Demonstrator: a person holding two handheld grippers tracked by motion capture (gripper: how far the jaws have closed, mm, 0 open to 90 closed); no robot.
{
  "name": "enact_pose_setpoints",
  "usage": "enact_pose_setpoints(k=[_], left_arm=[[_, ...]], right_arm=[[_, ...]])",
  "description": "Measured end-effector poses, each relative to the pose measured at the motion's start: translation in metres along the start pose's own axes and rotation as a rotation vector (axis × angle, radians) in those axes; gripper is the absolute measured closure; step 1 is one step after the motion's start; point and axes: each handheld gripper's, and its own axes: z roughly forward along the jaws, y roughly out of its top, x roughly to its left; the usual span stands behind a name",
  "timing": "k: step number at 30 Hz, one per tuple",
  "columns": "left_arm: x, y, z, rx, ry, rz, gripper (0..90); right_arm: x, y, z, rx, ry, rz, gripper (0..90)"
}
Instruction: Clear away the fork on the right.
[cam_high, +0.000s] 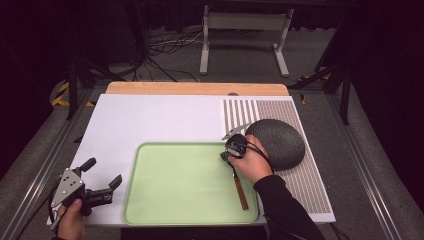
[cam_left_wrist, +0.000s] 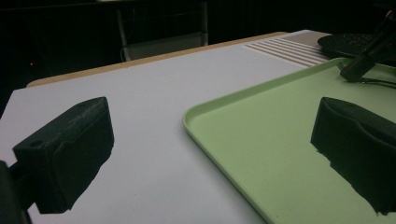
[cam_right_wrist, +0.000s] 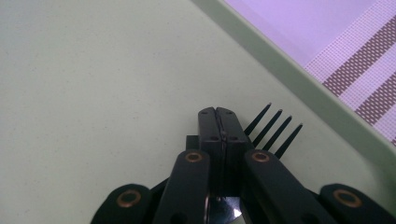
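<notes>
1. Fork (cam_high: 239, 186), the thing being handled: it lies in the right part of a pale green tray (cam_high: 165, 200), brown handle toward the person and metal neck running up under the right gripper (cam_high: 227, 156). In the right gripper view its four dark tines (cam_right_wrist: 275, 130) stick out just beside the closed jaws, near the tray's rim.
2. Handling, as I judge it: a light, stiff piece of cutlery, not fragile, but thin and smooth at the neck, so it may pivot or slide in a narrow pinch. The wooden handle looks like the surer place to take hold, near its middle.
3. Right gripper: jaws pressed fully together. The fork's neck passes beneath them, and I cannot tell whether they actually pinch it.
4. Left gripper (cam_high: 103, 179): held low at the table's near left corner, jaws spread wide with nothing between them. Its own view looks across the tray's left rim (cam_left_wrist: 224, 100).
5. Surface: a white board (cam_high: 150, 120) covers a wooden table (cam_high: 195, 88). To the right lies a brown-and-white striped mat (cam_high: 310, 175) with a dark textured dome-shaped object (cam_high: 277, 142) on it, just beyond the right hand (cam_high: 250, 167).
6. Room: dim, black-curtained, grey floor, loose cables and a white metal stand (cam_high: 245, 37) behind the table.
</notes>
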Motion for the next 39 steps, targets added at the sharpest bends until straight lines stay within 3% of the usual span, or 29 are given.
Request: enact_pose_setpoints(k=[24, 35, 39], left_arm=[[0.0, 0.0, 0.0, -0.001, 0.0, -0.001, 0.1], [0.0, 0.0, 0.001, -0.001, 0.001, -0.001, 0.1], [0.0, 0.0, 0.001, 0.0, 0.0, -0.001, 0.1]], right_arm=[[-0.016, -0.013, -0.011, 0.001, -0.056, 0.062, 90.0], [-0.016, -0.013, -0.014, -0.017, -0.047, 0.07, 90.0], [-0.014, -0.01, -0.02, -0.063, -0.028, 0.066, 79.4]])
